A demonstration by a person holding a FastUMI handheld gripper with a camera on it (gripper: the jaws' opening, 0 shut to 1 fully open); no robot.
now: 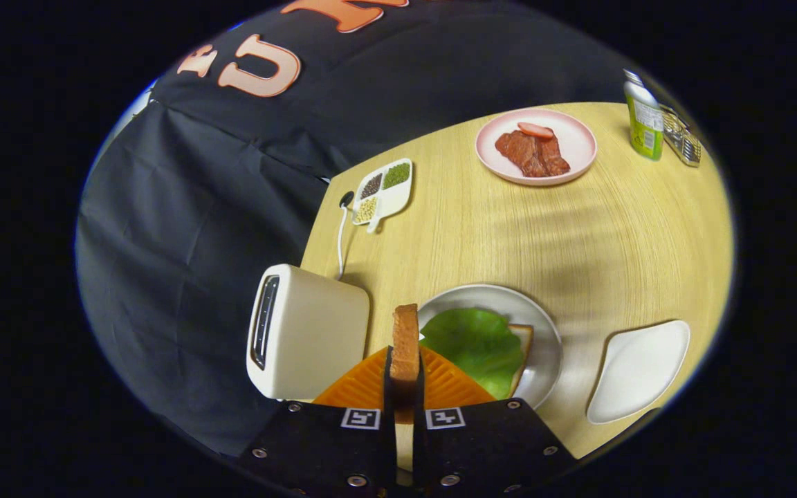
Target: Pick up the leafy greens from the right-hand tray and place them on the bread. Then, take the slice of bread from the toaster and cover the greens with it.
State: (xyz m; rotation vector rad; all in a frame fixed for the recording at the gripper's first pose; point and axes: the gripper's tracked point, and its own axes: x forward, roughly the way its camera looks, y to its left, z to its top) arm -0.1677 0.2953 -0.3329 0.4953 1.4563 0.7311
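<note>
We see the gripper (pixel 404 377) with both fingers pressed flat against an upright slice of bread (pixel 405 342), held above the table (pixel 613 242) between the toaster (pixel 305 332) and the grey plate (pixel 544 325). On that plate, leafy greens (pixel 474 342) cover another bread slice (pixel 523 339); the white tray (pixel 637 370) lies nearby.

Black cloth (pixel 232 207) hangs creased behind my work, filling the upper left and reaching across the top. The pale wood-grain table (pixel 613 235) spreads over the right and middle, with soft shadows banding it.
</note>
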